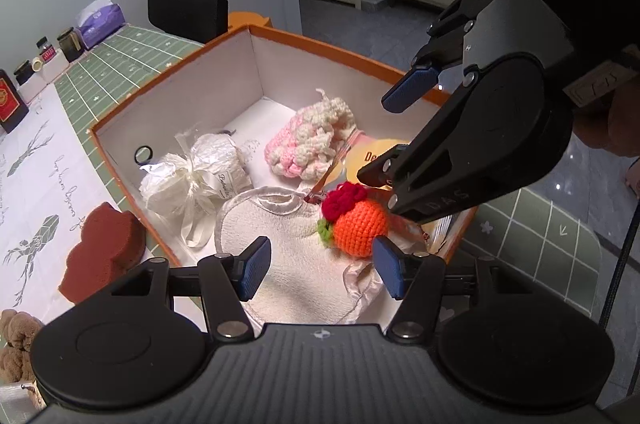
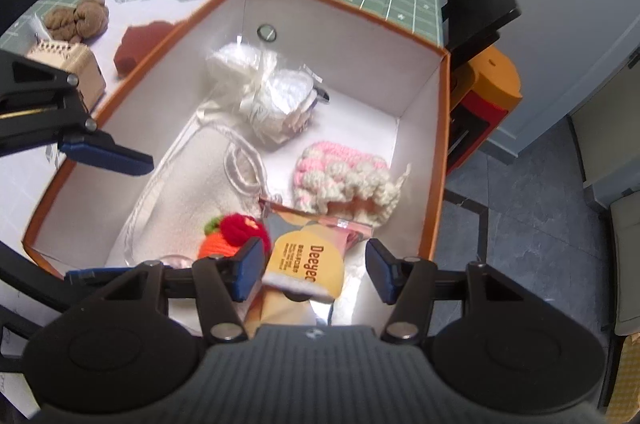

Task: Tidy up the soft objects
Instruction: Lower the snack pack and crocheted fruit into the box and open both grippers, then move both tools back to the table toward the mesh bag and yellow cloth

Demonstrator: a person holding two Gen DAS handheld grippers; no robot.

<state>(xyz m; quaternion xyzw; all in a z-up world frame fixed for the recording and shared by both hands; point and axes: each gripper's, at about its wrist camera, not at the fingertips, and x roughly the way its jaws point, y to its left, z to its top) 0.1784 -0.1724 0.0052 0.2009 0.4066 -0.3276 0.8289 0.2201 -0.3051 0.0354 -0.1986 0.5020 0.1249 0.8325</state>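
An orange box with white walls (image 1: 256,72) (image 2: 344,6) sits on the table. In it lie a white bib (image 1: 296,264) (image 2: 188,196), a white yarn bundle tied with ribbon (image 1: 200,168) (image 2: 264,92), a pink and cream crochet piece (image 1: 312,140) (image 2: 344,180), an orange crochet ball with a red flower (image 1: 360,224) (image 2: 234,234) and a yellow packet (image 2: 308,260). My left gripper (image 1: 322,270) (image 2: 108,212) is open over the bib, with the ball beside its right finger. My right gripper (image 2: 316,272) (image 1: 392,132) is open above the packet, which lies between its fingers.
Left of the box on the tablecloth are a dark red foam piece (image 1: 104,252) (image 2: 142,40), a brown fluffy bundle (image 2: 78,16) and a beige knitted item (image 2: 68,64). Jars and a purple tissue pack (image 1: 100,24) line the far edge. A black chair (image 1: 188,4) stands behind the box.
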